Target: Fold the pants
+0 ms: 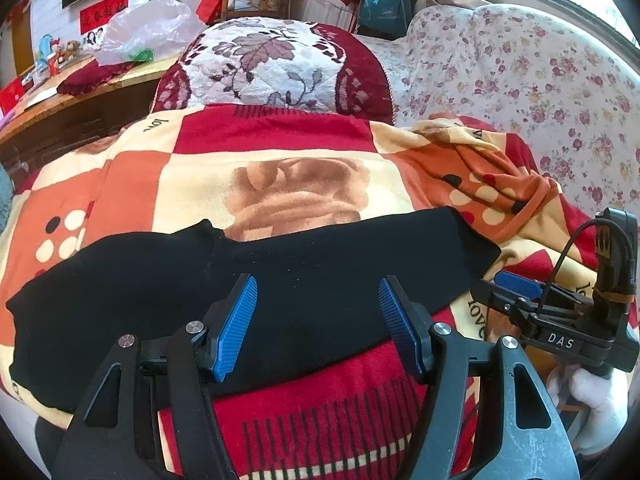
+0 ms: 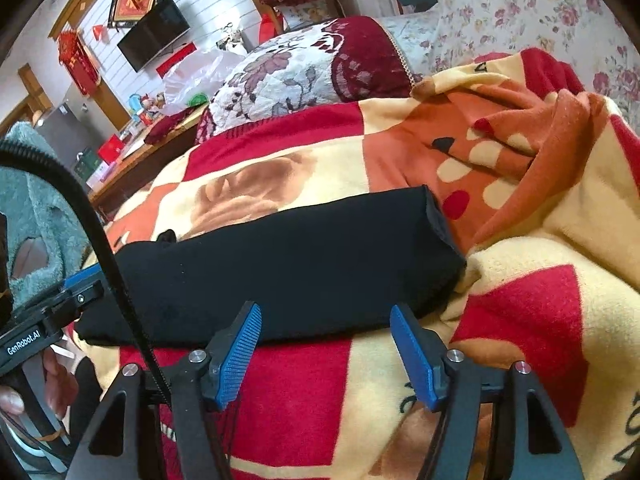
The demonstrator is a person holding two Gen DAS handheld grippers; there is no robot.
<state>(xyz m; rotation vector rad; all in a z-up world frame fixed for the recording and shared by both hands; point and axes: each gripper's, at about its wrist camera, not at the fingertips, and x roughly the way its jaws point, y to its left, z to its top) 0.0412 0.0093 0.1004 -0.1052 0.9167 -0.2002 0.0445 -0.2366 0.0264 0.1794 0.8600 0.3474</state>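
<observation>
The black pants (image 1: pixel 240 292) lie folded in a long band across the red, orange and cream blanket (image 1: pixel 272 148). My left gripper (image 1: pixel 318 308) is open and empty, its blue pads above the pants' near edge. The pants also show in the right wrist view (image 2: pixel 288 268). My right gripper (image 2: pixel 326 344) is open and empty, just in front of the pants' near edge, over the blanket (image 2: pixel 520 320). The right gripper also shows at the right of the left wrist view (image 1: pixel 516 284), beside the pants' right end.
A floral pillow with a dark red border (image 1: pixel 272 64) lies behind the blanket. A floral-covered sofa back (image 1: pixel 520 64) rises at the right. A wooden table with a plastic bag (image 1: pixel 144 32) stands at the far left. The blanket is bunched up (image 2: pixel 540 152) right of the pants.
</observation>
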